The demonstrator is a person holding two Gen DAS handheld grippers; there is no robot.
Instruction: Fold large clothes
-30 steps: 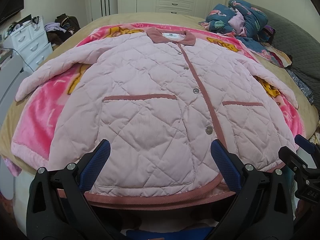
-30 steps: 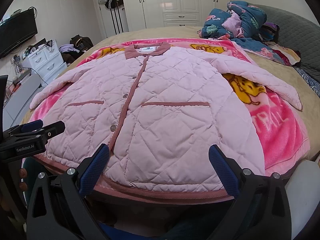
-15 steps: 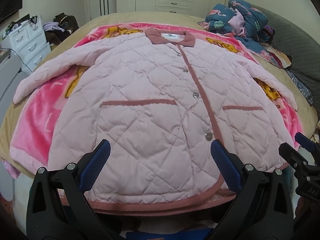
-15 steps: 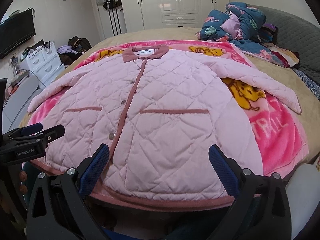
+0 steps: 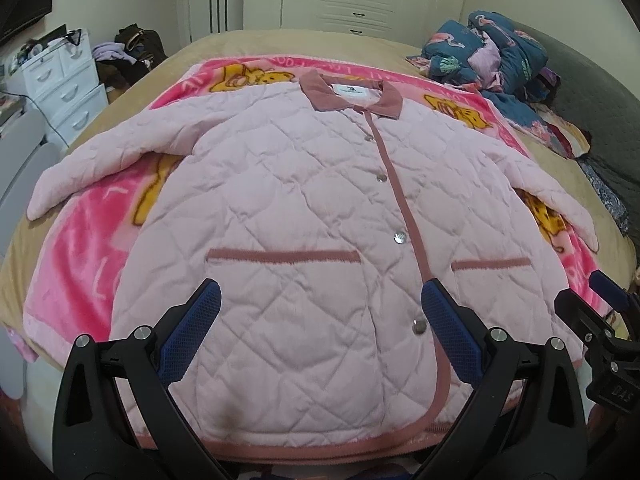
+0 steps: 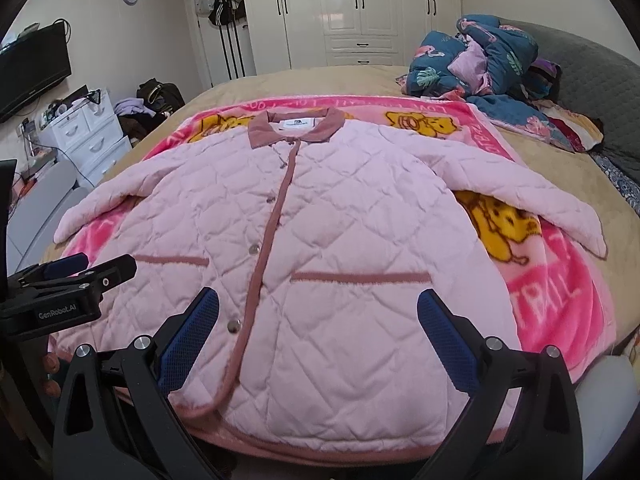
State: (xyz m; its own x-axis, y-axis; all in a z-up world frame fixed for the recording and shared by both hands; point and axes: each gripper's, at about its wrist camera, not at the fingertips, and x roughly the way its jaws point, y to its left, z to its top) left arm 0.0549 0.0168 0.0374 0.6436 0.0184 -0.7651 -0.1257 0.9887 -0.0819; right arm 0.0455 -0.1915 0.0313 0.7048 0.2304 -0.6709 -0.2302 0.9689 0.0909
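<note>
A pale pink quilted jacket (image 5: 304, 216) with dusty-rose collar, placket and pocket trim lies flat, front up and buttoned, on a pink cartoon blanket (image 5: 92, 248); both sleeves spread outward. It also shows in the right wrist view (image 6: 340, 248). My left gripper (image 5: 320, 320) is open and empty, hovering above the left half of the hem. My right gripper (image 6: 318, 320) is open and empty above the right half of the hem. Each gripper shows at the edge of the other's view, the right one (image 5: 608, 304) and the left one (image 6: 68, 276).
The blanket (image 6: 560, 280) lies on a tan bed (image 6: 320, 76). A heap of dark floral bedding (image 6: 480, 60) sits at the far right. White drawers (image 6: 88, 132) and clutter stand left of the bed, wardrobes (image 6: 360, 12) behind it.
Both grippers have risen and moved forward over the jacket's hem; the jacket looks lower and nearer in both views. The jacket has not moved.
</note>
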